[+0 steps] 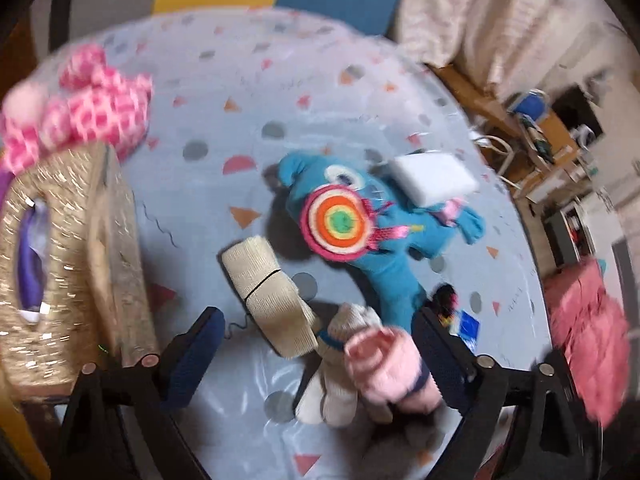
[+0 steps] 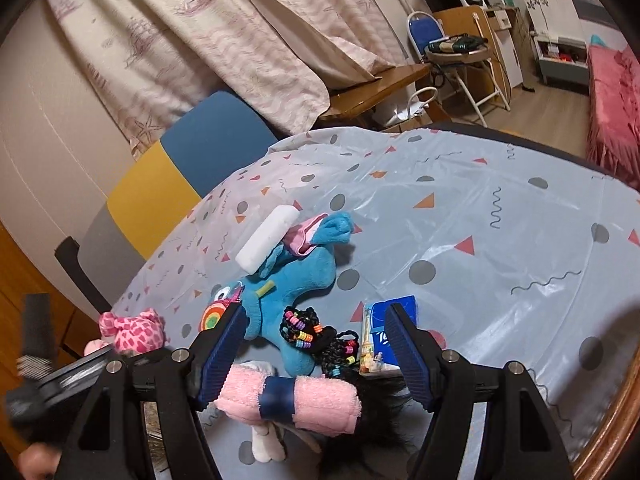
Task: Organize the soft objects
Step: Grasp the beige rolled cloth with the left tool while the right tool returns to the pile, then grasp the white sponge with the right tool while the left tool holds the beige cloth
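Observation:
A blue plush toy [image 1: 360, 224] with a rainbow disc lies mid-table; it also shows in the right wrist view [image 2: 296, 284]. A white sponge [image 1: 434, 178] rests against it. A beige bandage roll [image 1: 264, 292] stands in front of my open left gripper [image 1: 320, 344], with a small cream plush [image 1: 340, 360] and a rolled pink towel [image 1: 388, 368] between its fingers, not gripped. A woven basket [image 1: 60, 264] stands at left with a pink spotted plush [image 1: 88, 112] behind it. My right gripper [image 2: 316, 344] is open over the pink towel [image 2: 288, 396] and a black beaded hair piece [image 2: 320, 336].
A blue tissue pack [image 2: 384, 328] lies by the right gripper's right finger. The table has a patterned plastic cloth [image 2: 480, 240]. A blue and yellow chair back [image 2: 192, 160] stands behind the table. A curtain, folding chair and red bed lie beyond.

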A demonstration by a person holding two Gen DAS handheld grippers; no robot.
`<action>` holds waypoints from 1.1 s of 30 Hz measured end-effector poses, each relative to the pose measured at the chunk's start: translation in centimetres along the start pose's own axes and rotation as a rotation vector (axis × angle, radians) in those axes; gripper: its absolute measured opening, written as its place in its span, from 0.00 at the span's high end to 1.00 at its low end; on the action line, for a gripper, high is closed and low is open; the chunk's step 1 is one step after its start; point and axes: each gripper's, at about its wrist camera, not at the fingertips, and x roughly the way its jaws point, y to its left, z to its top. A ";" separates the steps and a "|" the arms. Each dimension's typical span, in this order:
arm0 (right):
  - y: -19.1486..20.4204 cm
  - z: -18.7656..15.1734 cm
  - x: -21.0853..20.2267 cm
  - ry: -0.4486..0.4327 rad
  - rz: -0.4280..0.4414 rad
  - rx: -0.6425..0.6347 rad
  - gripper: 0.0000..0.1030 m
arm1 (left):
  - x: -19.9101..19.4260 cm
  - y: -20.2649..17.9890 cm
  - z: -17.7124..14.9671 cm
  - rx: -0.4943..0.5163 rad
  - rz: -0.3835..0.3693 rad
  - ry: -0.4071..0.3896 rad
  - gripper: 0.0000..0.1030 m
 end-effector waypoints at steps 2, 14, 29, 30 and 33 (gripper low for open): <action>-0.2 0.0 0.1 0.009 0.012 0.015 0.29 | 1.5 0.3 0.6 -0.033 0.027 0.023 0.13; -1.2 0.0 0.7 0.045 0.047 0.078 0.29 | 7.7 0.0 0.0 0.008 0.205 0.098 0.50; -1.8 0.0 1.1 0.057 0.024 0.108 0.29 | 2.2 1.5 -10.9 0.367 0.235 -0.059 0.66; -1.7 -0.1 1.1 0.061 0.021 0.102 0.29 | 1.7 1.6 -11.9 0.390 0.228 -0.064 0.66; -1.3 -0.2 1.3 0.073 0.010 0.077 0.29 | -0.2 2.6 -15.4 0.450 0.203 -0.083 0.65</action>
